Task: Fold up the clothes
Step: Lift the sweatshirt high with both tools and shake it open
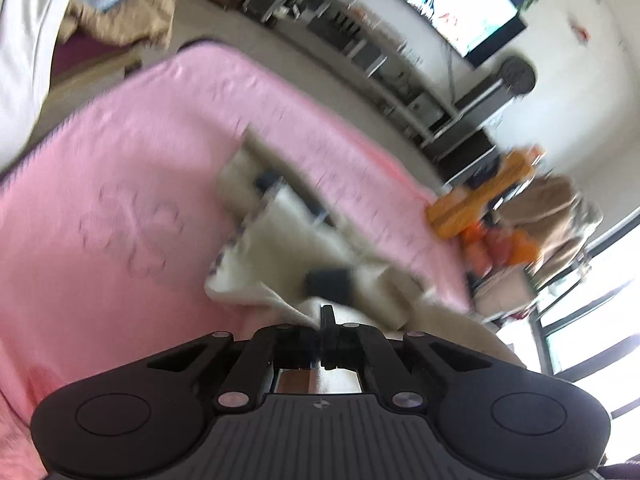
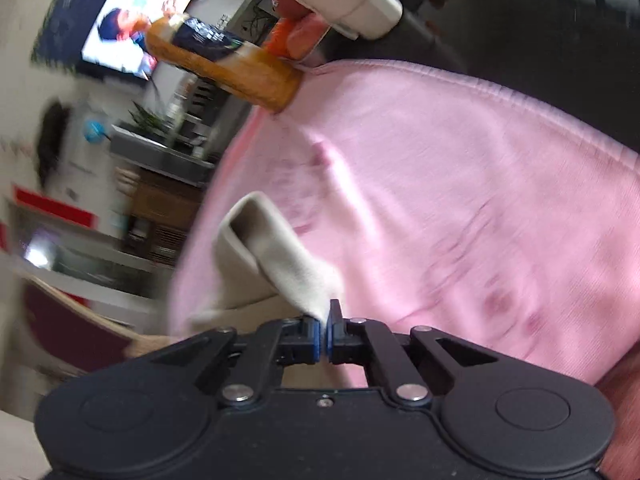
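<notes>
— Well, cream garment [image 1: 276,240] lying rumpled mid-frame on the pink blanket [image 1: 120,168], one edge pinched up at lower centre.

— Held how?

— Left tongs [image 1: 326,312] clamped shut on a corner; right tongs [image 2: 325,312] likewise closed on a looped strip of the cream garment [image 2: 276,256].

— Why both?

— Probably lifting two corners, ready for a fold.

Pink blanket [image 2: 460,168]: soft matt cloth, faintly embossed. Cream garment [image 2: 280,256]: matt knit fabric. Both grippers' bodies: matt black plastic, bright metal rivets.
</notes>
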A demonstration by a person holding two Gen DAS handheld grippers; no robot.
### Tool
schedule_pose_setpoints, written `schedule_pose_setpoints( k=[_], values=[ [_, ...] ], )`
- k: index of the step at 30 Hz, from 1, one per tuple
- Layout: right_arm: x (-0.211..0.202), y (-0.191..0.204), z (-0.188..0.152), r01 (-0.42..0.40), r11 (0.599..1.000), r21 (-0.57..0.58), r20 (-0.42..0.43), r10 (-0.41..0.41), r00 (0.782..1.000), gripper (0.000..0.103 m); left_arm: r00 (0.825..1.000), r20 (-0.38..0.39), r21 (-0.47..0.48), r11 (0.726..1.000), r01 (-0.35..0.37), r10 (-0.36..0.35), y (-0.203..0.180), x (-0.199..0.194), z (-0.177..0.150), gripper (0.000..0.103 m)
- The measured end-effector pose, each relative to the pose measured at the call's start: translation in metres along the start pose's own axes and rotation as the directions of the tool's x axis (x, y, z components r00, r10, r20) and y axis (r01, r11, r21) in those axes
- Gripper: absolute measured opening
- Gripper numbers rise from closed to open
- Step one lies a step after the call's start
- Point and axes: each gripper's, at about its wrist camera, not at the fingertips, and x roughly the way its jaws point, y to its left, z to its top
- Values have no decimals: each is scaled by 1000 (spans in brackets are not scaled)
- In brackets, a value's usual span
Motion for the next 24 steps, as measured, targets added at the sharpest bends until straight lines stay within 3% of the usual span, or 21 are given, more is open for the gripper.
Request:
schedule_pose_setpoints(
  k=[4,6,7,9,11,12,14,16,18,22,24],
  values=[
    [-27,77,6,-171,985,-25,20,172,985,3,987,129,29,996,90,-93,-45,-61,52,0],
    [-57,127,12,-273,959,-77,62,278,959,3,963,228,72,988,133,-146,-74,-105,78,0],
    [-77,149,13,-328,939,-104,92,338,937,3,939,289,91,982,166,-185,-86,-133,90,0],
    [-120,184,13,-437,886,-155,161,459,874,3,877,404,128,966,226,-259,-104,-187,103,0],
    [-164,204,6,-540,818,-197,236,574,784,3,807,484,165,941,297,-339,-116,-235,105,0],
    [-181,207,-1,-585,785,-204,267,619,738,3,783,502,177,930,323,-368,-122,-253,103,0],
    [-197,208,-18,-588,785,-195,296,619,727,3,768,526,200,931,306,-365,-137,-277,94,0],
    [-198,207,-32,-572,809,-137,249,587,771,3,761,555,218,941,258,-337,-148,-293,87,0],
    [-204,205,-41,-597,797,-90,203,601,773,3,744,569,222,936,272,-351,-152,-309,83,0],
    [-233,211,-59,-659,733,-167,221,679,700,3,656,622,294,905,308,-426,-159,-352,74,0],
    [-242,213,-69,-665,724,-184,214,690,692,3,629,640,324,897,300,-441,-165,-368,70,0]
  ],
)
